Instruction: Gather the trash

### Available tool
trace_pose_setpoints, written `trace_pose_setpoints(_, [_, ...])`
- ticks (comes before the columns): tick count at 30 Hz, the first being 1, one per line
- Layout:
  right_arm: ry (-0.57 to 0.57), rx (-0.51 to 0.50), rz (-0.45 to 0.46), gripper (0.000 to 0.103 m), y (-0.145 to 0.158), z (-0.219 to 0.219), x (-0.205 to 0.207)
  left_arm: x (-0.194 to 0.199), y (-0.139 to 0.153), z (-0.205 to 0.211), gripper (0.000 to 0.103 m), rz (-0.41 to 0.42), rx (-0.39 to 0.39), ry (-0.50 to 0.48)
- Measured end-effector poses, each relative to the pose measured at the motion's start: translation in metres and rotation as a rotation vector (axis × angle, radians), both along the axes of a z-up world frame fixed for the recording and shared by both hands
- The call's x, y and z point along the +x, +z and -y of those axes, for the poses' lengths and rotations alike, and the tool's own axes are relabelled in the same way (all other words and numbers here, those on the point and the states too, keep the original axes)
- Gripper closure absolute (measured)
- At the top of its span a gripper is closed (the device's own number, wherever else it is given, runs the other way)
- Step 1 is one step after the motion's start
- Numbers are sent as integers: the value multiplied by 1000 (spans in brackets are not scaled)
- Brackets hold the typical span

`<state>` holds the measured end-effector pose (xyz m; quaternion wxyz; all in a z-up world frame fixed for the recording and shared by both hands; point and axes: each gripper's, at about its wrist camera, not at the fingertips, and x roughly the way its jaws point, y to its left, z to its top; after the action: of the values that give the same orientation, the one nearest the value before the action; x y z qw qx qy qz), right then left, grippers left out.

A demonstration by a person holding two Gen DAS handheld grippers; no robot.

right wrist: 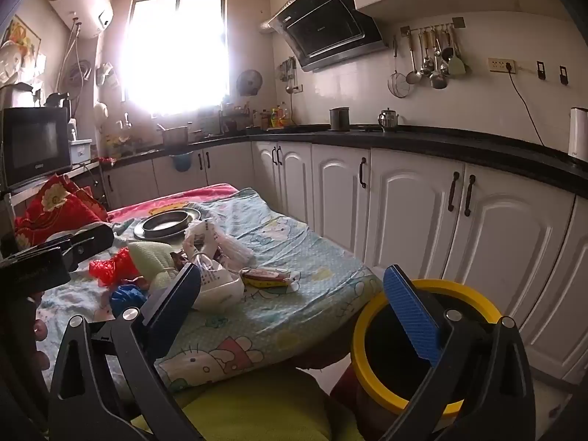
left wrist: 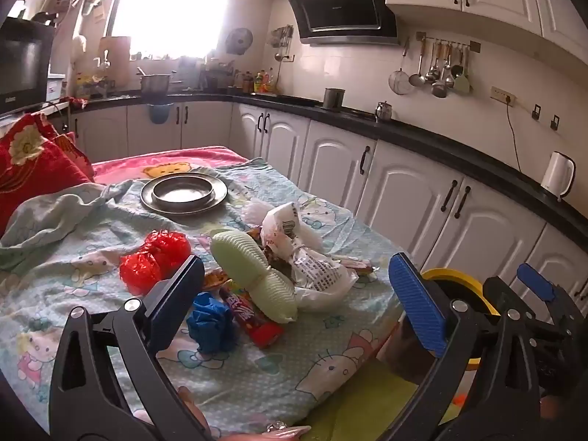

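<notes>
Kitchen cabinets line the wall beside our cartoon-print table cloth (left wrist: 257,367). We hold the left gripper (left wrist: 297,305) and right gripper (right wrist: 294,312) released, empty. Trash lies just ahead: blue wad (left wrist: 211,321), candy wrapper (left wrist: 253,316), red wad (left wrist: 154,261), white bag (left wrist: 312,261). Rightward stands the yellow-rimmed bin (right wrist: 371,360); farther, a metal plate (left wrist: 183,193).

On the bed lie one red plastic wad (left wrist: 156,261), one blue wad (left wrist: 211,321), one pale green ribbed sponge (left wrist: 253,273), one white printed bag (left wrist: 308,257), and two snack wrappers (left wrist: 257,321) (right wrist: 268,277). There is one metal plate (left wrist: 183,193) and one yellow-rimmed bin (right wrist: 428,345).
</notes>
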<state>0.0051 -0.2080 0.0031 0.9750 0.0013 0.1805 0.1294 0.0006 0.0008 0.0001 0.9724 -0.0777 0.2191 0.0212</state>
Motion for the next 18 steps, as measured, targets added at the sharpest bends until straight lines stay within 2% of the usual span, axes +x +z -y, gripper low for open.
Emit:
trace_pose_setpoints(3, [0, 5, -3, 6, 1, 0, 0, 3, 0, -2, 11, -4, -11, 11])
trace_pose_setpoints(4, [-2, 6, -3, 6, 2, 1, -1, -1, -2, 3, 11, 17, 5, -6])
trace_pose_setpoints(9, [-5, 9, -7, 6, -2, 3, 0, -1, -5, 10, 11, 14, 16, -2])
trace_pose_setpoints(10, [-7, 10, -8, 6, -4, 3, -1, -1, -3, 2, 11, 11, -6, -10])
trace_pose_setpoints(18, [-10, 11, -21, 6, -2, 3, 5, -5, -5, 9, 11, 8, -8, -15])
